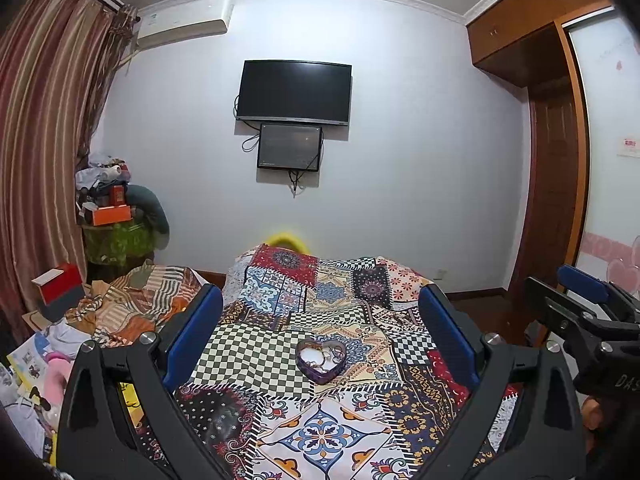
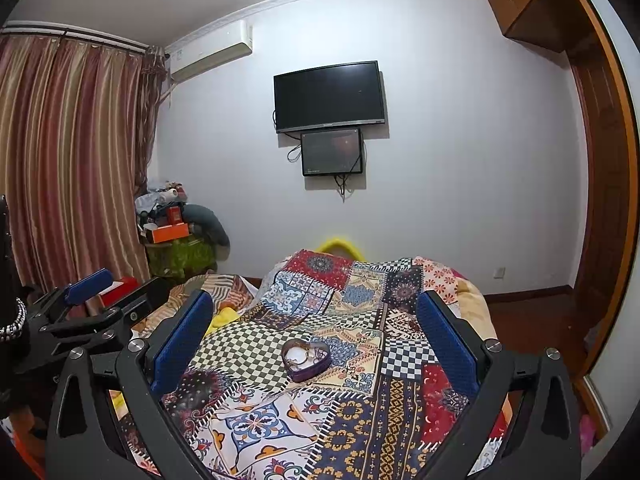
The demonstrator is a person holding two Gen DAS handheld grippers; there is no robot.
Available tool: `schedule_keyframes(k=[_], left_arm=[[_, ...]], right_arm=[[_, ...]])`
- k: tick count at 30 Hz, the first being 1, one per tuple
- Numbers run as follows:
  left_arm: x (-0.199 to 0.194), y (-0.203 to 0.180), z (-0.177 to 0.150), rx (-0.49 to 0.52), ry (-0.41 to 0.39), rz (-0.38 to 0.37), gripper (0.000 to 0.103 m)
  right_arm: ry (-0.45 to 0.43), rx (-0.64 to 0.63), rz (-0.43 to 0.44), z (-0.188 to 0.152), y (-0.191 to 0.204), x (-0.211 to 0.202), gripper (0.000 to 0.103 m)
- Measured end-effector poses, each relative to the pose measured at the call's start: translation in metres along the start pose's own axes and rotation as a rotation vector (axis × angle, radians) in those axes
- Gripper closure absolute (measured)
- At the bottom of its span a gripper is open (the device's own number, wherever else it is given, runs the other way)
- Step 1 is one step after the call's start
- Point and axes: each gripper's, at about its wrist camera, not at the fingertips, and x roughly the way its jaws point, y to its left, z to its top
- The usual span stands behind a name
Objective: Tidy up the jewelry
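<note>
Left gripper and right gripper are held wide open, empty, above the bed. The heart box is seen lidless mid-bed, jewelry tangled inside.

Wall-mounted television, striped curtains

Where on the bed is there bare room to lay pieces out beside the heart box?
The patchwork quilt lies bare all round the heart-shaped box: the checkered patch on its left, the white floral patch nearer the camera, the red and checkered patches to its right. The crumpled striped bedding and clutter at the left edge are crowded.
</note>
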Motion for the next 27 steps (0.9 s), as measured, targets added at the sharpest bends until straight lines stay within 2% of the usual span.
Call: schedule_keyframes(k=[12, 27], left_arm=[[0.0003, -0.0046, -0.0008, 0.015, 0.011, -0.038, 0.005], [0.0038, -0.0029, -0.0053, 0.005, 0.025, -0.033, 0.005]], right_arm=[[-0.003, 0.005, -0.003, 0.0003, -0.0005, -0.0007, 0.002], [0.015, 0.017, -0.014, -0.0047, -0.0034, 0.0047, 0.002]])
